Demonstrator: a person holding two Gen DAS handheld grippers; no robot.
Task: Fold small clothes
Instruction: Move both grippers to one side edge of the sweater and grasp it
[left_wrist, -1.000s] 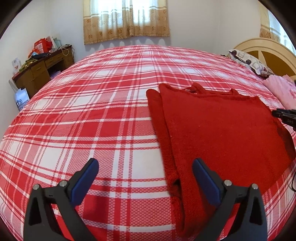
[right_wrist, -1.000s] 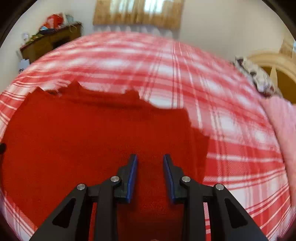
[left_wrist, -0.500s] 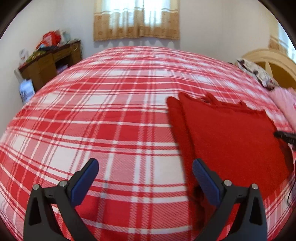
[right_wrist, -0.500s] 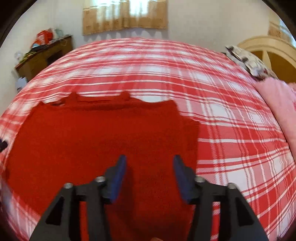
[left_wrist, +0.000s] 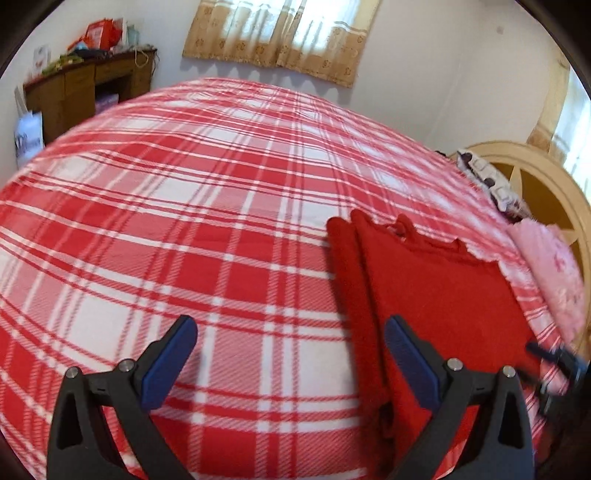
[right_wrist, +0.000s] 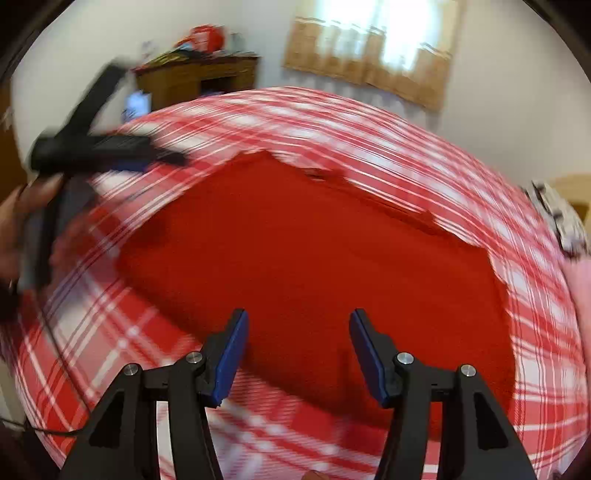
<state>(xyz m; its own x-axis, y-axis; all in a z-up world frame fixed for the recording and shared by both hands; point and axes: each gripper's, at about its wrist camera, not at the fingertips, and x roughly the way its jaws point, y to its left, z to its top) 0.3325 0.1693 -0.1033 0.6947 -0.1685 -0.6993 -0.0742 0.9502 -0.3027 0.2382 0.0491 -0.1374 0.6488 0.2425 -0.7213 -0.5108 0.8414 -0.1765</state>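
A red knitted garment (left_wrist: 439, 299) lies flat on the red and white plaid bed cover (left_wrist: 192, 236), folded lengthwise with one edge doubled along its left side. In the right wrist view the garment (right_wrist: 314, 258) fills the middle. My left gripper (left_wrist: 290, 360) is open and empty, above the bed cover just left of the garment's near left edge. My right gripper (right_wrist: 298, 354) is open and empty, above the garment's near edge. The left gripper also shows blurred at the far left of the right wrist view (right_wrist: 92, 147).
A pink cloth (left_wrist: 554, 273) lies at the right of the bed by the curved wooden headboard (left_wrist: 546, 184). A patterned pillow (left_wrist: 487, 181) sits near it. A wooden desk (left_wrist: 85, 88) with clutter stands against the far wall under a curtained window (left_wrist: 280, 33).
My right gripper has opened from nearly shut to wide and pulled back toward the garment's near edge. My left gripper has stayed open and swung left, away from the garment.
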